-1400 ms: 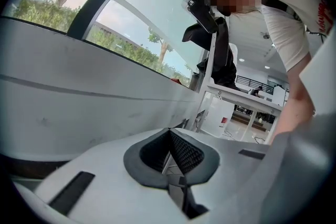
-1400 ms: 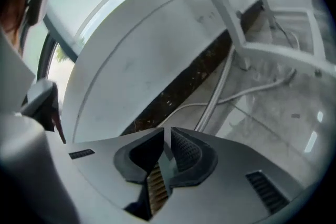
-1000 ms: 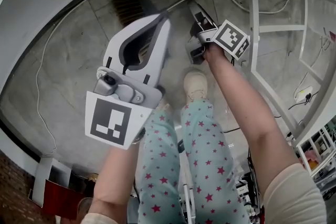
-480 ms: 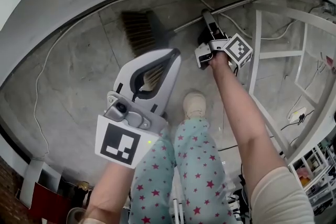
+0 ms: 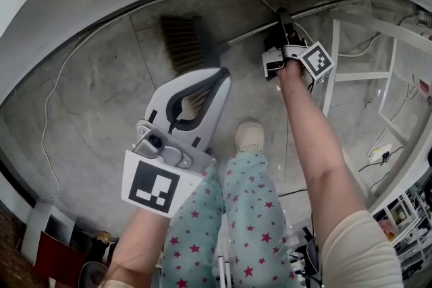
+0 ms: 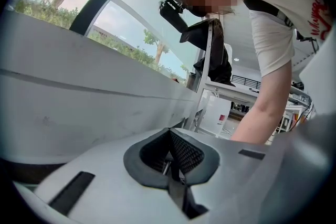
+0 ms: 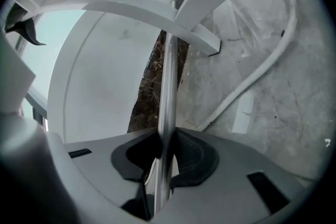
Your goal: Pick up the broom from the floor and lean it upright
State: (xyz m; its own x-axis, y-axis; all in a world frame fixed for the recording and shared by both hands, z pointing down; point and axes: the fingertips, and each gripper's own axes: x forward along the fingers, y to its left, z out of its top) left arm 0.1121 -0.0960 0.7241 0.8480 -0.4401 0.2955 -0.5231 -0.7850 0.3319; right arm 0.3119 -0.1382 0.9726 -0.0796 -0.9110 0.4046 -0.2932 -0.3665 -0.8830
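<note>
Steel handle caught, broom (image 5: 182, 44) not yet lifted.
It lies flat on the concrete floor (image 5: 94, 111), bristles toward the wall. The right gripper (image 5: 282, 22) has just closed its jaws onto the handle (image 7: 168, 76) and now pinches it, so lifting and leaning remain to be done. A second ago that gripper sat just short of the handle, jaws wider. The left gripper (image 5: 221, 74) hovers with its jaws pressed together and nothing in them, much as before.
</note>
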